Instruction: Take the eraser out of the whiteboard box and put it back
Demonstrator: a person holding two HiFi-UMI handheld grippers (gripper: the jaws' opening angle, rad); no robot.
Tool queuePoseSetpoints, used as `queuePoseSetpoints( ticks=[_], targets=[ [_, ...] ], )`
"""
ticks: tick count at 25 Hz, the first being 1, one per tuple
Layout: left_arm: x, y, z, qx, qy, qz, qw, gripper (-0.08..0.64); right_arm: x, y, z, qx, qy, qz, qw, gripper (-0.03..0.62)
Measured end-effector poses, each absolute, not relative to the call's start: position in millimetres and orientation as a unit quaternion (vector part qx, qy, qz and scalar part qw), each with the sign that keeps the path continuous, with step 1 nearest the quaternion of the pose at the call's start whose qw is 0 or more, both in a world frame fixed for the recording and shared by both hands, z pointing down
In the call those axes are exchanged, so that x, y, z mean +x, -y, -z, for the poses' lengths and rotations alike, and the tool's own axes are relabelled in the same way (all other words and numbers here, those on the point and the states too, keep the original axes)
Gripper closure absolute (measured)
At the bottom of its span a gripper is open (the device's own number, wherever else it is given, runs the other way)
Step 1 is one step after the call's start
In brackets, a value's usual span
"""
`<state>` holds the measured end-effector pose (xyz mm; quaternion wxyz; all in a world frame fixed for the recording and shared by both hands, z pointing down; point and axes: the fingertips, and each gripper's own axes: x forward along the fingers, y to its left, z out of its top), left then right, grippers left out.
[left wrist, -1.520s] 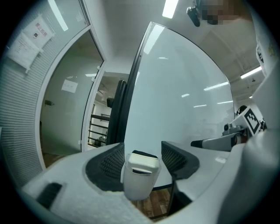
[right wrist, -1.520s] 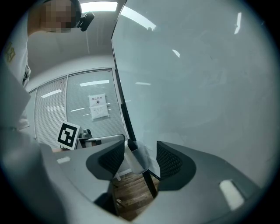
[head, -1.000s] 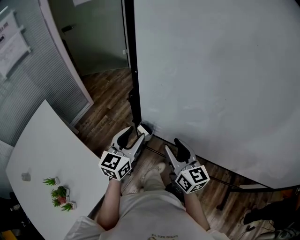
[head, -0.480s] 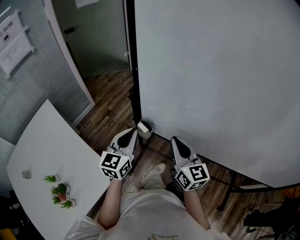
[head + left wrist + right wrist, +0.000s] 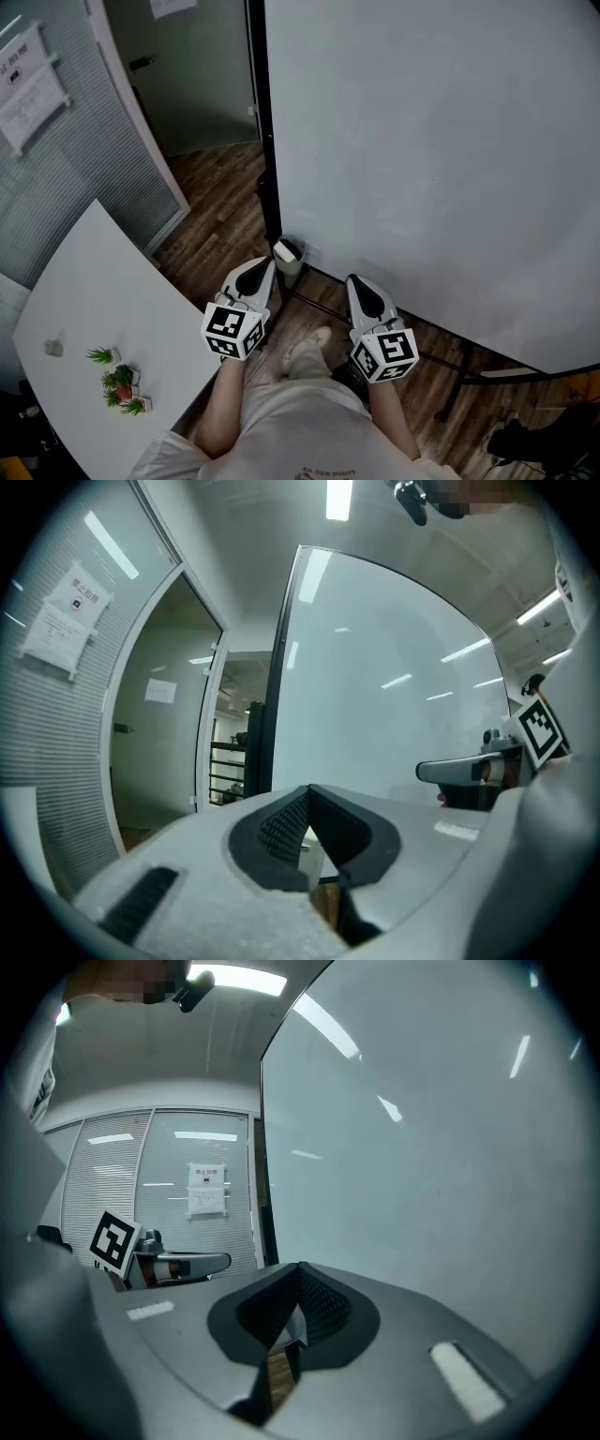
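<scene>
Where the whiteboard [image 5: 431,169] ends at its lower left corner, the box [image 5: 290,263] sits just beyond the tip of the left gripper [image 5: 260,269], apart from it. The right gripper [image 5: 362,285] is farther off to the side. Both grippers have their jaws together, with nothing between them. A white piece [image 5: 283,248] shows in the box; whether it is the eraser cannot be told. A second ago both pairs of jaws stood apart, and the left ones have only just finished closing.
</scene>
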<state>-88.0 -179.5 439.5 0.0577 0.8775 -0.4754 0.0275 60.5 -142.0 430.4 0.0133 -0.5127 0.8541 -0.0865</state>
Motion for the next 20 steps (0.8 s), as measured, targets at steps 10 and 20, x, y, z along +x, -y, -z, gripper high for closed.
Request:
queuePoseSetpoints(
  ticks=[10,20],
  targets=[
    [-87.5,180.4,-440.4,0.881,0.47,-0.036,0.05,0.557,57.8,143.2,-431.2,-0.508,-0.857,0.09,0.013,0.581],
    [-99.3,187.8,-441.9,0.875,0.481,-0.033,0.05,0.557,51.5,148.6,-431.9,-0.504,-0.859,0.089,0.008,0.581]
  ],
)
